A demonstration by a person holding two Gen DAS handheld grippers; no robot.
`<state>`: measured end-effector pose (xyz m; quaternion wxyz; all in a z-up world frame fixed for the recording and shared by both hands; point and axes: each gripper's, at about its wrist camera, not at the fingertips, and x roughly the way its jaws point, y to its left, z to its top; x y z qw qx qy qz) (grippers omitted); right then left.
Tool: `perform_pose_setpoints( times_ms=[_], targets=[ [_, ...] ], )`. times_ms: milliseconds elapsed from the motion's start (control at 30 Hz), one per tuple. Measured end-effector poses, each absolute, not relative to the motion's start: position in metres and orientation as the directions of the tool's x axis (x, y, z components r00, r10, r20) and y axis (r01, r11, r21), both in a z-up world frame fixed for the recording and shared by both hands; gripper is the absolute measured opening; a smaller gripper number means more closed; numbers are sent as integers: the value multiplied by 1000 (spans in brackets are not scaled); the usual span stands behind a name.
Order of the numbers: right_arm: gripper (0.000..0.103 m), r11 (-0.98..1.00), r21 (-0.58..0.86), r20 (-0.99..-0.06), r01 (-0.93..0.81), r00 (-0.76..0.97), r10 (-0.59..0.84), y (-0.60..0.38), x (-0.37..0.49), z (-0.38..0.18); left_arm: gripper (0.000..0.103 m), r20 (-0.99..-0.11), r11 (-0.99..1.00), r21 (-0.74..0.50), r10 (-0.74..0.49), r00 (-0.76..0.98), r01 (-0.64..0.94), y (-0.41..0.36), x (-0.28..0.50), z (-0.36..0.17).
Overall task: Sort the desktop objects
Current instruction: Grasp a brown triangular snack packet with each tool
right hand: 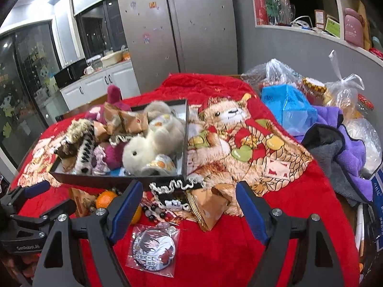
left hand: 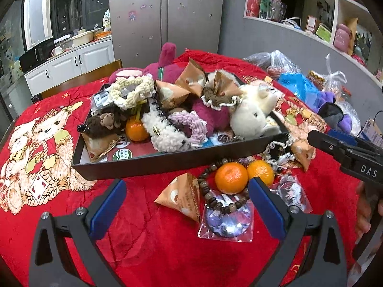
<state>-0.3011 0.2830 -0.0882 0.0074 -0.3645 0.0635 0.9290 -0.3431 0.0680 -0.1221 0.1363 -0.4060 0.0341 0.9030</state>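
Both grippers are hovering spread and empty in front of the overfilled black tray [left hand: 167,162].

Left gripper [left hand: 186,198] is framing beads [left hand: 215,191] and tangerines [left hand: 231,178] just in front of the tray; right gripper [right hand: 189,205] is framing a snack packet [right hand: 210,205]. Risk: tangerines rolling, beads snagging.

Ahead of the left gripper [left hand: 186,203], between its spread fingers, lie a triangular packet [left hand: 180,197], a bead bracelet [left hand: 215,191] and two oranges [left hand: 231,177] side by side. Behind them stands the tray [left hand: 153,162], heaped with plush toys [left hand: 251,117]. A badge [right hand: 154,247] lies between the right gripper's [right hand: 189,205] fingers, with a second packet [right hand: 210,208] just beyond.
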Motion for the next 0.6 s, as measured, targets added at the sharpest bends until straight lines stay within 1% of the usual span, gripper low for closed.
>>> perform_pose_setpoints(
  times_ms=[267,400,533,600],
  targets=[
    [82,-991,105,-732,-80,-681,-23,287,-315,-113,102,-785,-965,-50,197,-587,-257,62,-357,-149],
    [82,-992,89,-758,-86,-652,-11,288,-322,-126,103,-794,-966,-24,174,-582,-256,62,-362,-167],
    [82,-991,93,-793,-98,-609,-14,290,-332,-146,103,-802,-964,-109,230,-551,-244,51,-370,-176],
    [82,-992,89,-797,-91,-603,-17,289,-334,-153,103,-800,-965,-113,230,-554,-238,49,-372,-177]
  ],
)
